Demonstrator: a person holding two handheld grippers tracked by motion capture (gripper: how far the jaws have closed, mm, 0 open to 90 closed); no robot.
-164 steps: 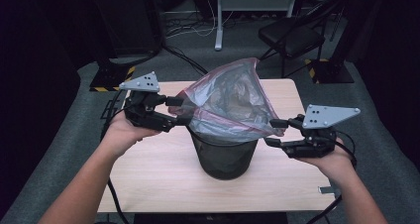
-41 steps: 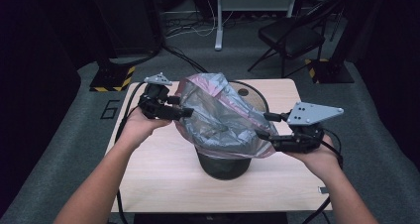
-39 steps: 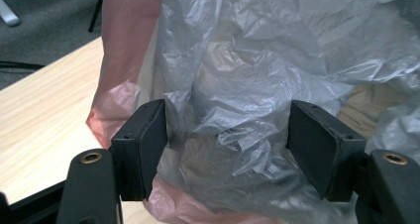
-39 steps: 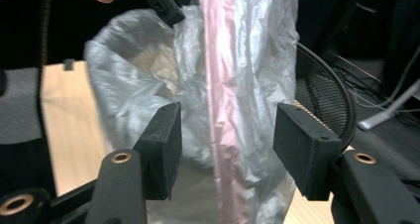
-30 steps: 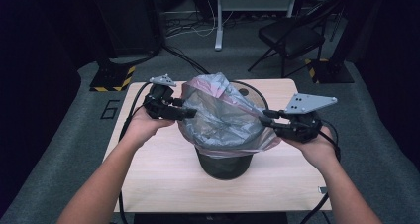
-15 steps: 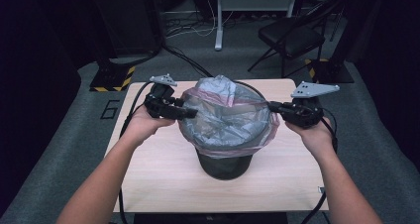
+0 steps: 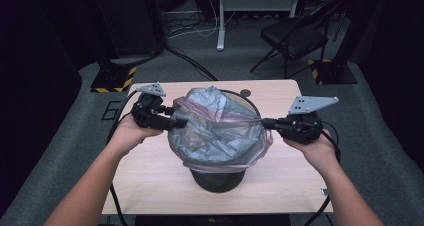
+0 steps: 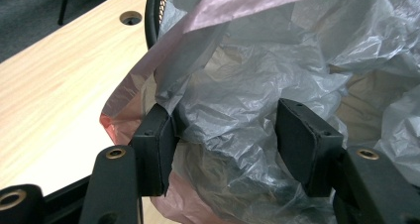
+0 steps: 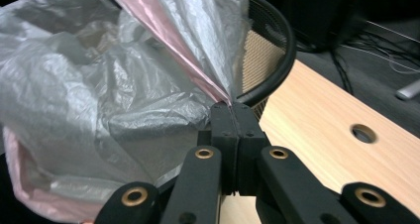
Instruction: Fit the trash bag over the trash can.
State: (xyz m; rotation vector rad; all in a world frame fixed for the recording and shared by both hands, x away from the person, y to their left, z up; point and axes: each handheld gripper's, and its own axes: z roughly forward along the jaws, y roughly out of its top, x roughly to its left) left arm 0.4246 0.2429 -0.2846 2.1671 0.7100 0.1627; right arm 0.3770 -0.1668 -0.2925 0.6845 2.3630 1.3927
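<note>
Two pulls on one bag point(image 7: 220, 131), outward from either side; stretched between the grippers over the bin point(image 7: 217, 178); far lower than a few seconds back, when held in a peak above the rim; now draped across the mouth, hem point(image 9: 163, 40) already past the rim on the person's side, far rim bare beyond the jaws.

Right gripper point(image 7: 266, 122): clamped tight, pads together on a pinch of the pink hem; bin rim just beyond and beside its tips, table point(image 7: 150, 171) below them; swung over the last second or so from the bag's near edge out to the side; hem now drawn in a taut line from its tips toward the left gripper point(image 7: 179, 122).

Left gripper: about half open; crumpled grey film bunched between its pads, touching one, not squeezed by both; hem looped round the outside of one jaw, bin rim ahead of its tips; hooked into the mouth rather than gripping, as far as can be told.

For the job: bag lowered and spread, mouth close to wide enough for the bin. Likely next: carry the right-hand pinch down over the rim beside its tips, then the same at the left. Risk of tearing the thin film or tipping the bin with too hard a sideways pull.
</note>
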